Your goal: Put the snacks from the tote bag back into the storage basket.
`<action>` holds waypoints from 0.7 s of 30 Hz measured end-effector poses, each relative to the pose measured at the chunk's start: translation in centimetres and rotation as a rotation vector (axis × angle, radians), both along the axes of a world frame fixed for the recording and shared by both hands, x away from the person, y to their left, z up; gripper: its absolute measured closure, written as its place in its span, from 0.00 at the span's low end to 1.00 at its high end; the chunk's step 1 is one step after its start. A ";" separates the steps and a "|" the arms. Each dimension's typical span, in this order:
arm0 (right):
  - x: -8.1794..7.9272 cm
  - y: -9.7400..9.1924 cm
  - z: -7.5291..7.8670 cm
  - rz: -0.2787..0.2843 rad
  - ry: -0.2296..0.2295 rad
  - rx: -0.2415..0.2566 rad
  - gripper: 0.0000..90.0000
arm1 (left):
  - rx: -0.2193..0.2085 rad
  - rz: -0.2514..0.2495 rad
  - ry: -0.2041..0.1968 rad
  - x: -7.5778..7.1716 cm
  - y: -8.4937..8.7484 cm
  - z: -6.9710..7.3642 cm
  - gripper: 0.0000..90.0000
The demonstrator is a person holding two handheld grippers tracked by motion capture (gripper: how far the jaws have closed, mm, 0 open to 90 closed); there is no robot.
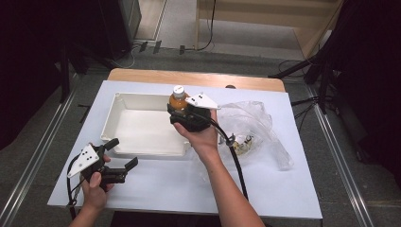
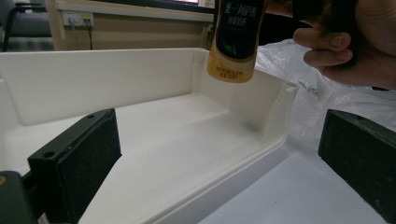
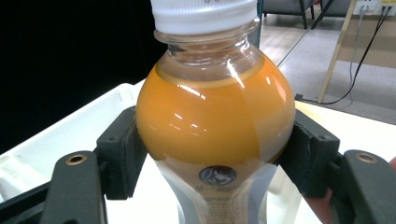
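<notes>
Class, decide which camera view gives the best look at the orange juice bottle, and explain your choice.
The right gripper view: the bottle stands close up, white cap, orange juice and label top clear, clamped by the right gripper. The left gripper view shows its labelled lower part hanging above the white tray. The high view shows it small, partly behind the hand.

The setting was a recording lab or studio: a white-topped table (image 1: 156, 189) stood on grey carpet (image 1: 246, 56) between dark curtains (image 1: 28, 71), with floor cables (image 1: 142, 49), metal floor rails (image 1: 38, 156) and plain wooden furniture (image 1: 302, 19).
</notes>
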State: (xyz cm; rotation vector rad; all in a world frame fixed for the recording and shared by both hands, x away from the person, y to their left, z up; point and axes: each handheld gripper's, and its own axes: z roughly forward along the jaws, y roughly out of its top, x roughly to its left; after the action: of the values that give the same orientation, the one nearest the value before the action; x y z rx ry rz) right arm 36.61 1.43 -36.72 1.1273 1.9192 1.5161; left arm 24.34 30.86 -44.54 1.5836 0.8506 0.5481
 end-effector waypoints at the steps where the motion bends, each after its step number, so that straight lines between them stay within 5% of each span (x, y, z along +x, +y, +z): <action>1: 0.0 0.0 -0.1 -0.001 0.005 -0.001 0.35 | 0.002 0.000 -0.002 0.0 0.0 0.0 0.00; 21: 0.2 -0.4 -1.8 -0.010 0.023 -0.015 0.35 | 0.001 0.000 0.002 0.0 0.0 0.0 0.00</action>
State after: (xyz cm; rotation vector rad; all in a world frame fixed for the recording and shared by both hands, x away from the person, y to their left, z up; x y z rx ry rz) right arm 36.84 1.02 -38.49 1.1516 1.9342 1.4873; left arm 24.35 30.85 -44.56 1.5848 0.8519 0.5475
